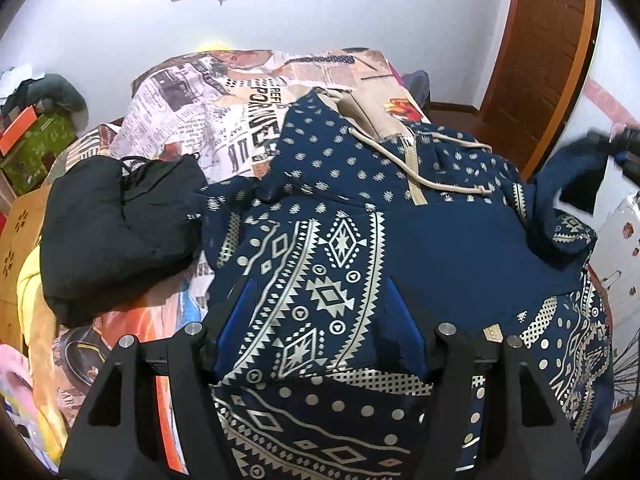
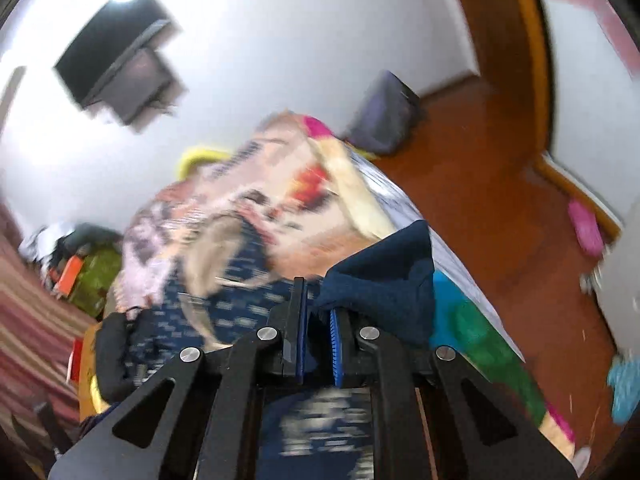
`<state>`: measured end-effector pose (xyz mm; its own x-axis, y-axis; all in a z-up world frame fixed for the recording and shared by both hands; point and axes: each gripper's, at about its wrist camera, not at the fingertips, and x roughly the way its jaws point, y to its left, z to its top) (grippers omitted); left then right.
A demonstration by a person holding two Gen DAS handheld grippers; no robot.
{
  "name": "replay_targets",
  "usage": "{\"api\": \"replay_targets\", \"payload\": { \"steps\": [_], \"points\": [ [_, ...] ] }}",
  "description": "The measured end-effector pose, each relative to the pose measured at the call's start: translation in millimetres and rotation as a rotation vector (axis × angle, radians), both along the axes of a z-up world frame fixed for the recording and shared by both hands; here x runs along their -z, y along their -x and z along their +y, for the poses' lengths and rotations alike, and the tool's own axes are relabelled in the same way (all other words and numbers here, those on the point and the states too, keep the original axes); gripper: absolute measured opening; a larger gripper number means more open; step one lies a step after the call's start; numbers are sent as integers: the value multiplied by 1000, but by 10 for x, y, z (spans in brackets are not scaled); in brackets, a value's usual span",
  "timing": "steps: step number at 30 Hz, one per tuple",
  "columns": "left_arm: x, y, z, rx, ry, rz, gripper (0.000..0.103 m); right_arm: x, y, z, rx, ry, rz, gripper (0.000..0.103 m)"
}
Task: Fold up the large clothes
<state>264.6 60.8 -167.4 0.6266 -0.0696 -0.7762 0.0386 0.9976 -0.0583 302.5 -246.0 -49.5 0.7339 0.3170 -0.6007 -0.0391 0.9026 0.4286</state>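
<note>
A navy hoodie (image 1: 440, 248) with cream geometric print and drawstrings lies spread on the bed. My left gripper (image 1: 320, 304) is open, its blue-padded fingers (image 1: 236, 328) wide apart just over the hoodie's patterned lower body. My right gripper (image 2: 318, 312) is shut on a plain navy sleeve end (image 2: 384, 276) and holds it lifted above the bed's right side. It shows at the right edge of the left wrist view (image 1: 624, 148), with the sleeve (image 1: 576, 176) hanging from it. The right wrist view is blurred.
A black garment (image 1: 116, 232) lies left of the hoodie on the newspaper-print bedspread (image 1: 208, 112). Boxes and clutter (image 1: 36, 144) stand at the left. A wooden door (image 1: 540, 60) and wooden floor (image 2: 500, 184) are at the right. A dark screen (image 2: 112, 60) hangs on the wall.
</note>
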Motion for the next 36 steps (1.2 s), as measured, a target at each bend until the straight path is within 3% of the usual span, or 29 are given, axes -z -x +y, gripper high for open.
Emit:
{"api": "replay_targets", "payload": {
  "steps": [5, 8, 12, 18, 23, 27, 32, 36],
  "points": [
    [-69, 98, 176, -27, 27, -22, 65, -343, 45, 770, -152, 42, -108, 9],
    [-130, 177, 298, -41, 28, -40, 65, -329, 16, 1222, -246, 58, -112, 9],
    [-192, 280, 507, -75, 30, -59, 65, -125, -46, 1812, -375, 91, -62, 9],
    [-172, 427, 870, -148, 42, -56, 65, 577, -16, 2554, -574, 180, 135, 9],
    [-85, 504, 1050, -181, 59, -34, 65, 1118, 98, 2754, -672, 254, 302, 9],
    [-55, 517, 1055, -180, 55, -23, 65, 1317, 179, 2819, -731, 308, 426, 10],
    [-84, 470, 951, -151, 36, -20, 65, 1220, 242, 2650, -755, 326, 453, 16],
    [-133, 410, 801, -117, 16, -26, 65, 914, 259, 2358, -724, 286, 390, 24]
  ]
}}
